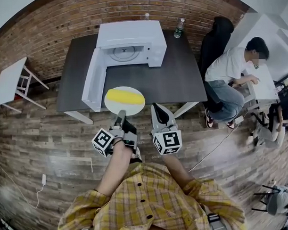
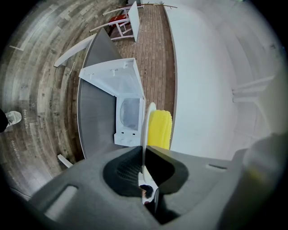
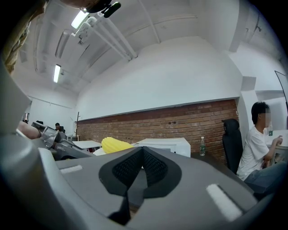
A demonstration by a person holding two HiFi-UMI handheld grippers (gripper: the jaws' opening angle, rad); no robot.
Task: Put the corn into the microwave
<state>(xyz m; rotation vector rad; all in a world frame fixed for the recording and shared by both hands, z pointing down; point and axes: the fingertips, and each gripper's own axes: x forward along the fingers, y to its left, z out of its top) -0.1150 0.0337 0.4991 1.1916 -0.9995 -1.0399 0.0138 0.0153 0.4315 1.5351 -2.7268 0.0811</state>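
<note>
Head view: left gripper (image 1: 120, 117) clamped on near rim of plate (image 1: 111, 105), plate level in air at table (image 1: 178, 80) front edge. Corn (image 1: 124, 96) lies on plate. Microwave (image 1: 130, 41) on table beyond plate, door (image 1: 93, 79) swung open to left, cavity visible. Left gripper view: jaws nearly closed, pinching plate edge. Right gripper (image 1: 156, 108) just right of plate. Right gripper view: jaws together, nothing between. Person (image 1: 230, 68) sits at right.

Setting, as I stand in it: shared office or lab workroom. Brick wall (image 1: 67, 20); wood-plank floor (image 1: 39, 132); ceiling tube lights (image 3: 80, 19); dark table (image 1: 183, 76) bearing white microwave (image 1: 132, 34); black office chair (image 1: 217, 34); person (image 1: 228, 68) seated at white desk (image 1: 265, 85).
</note>
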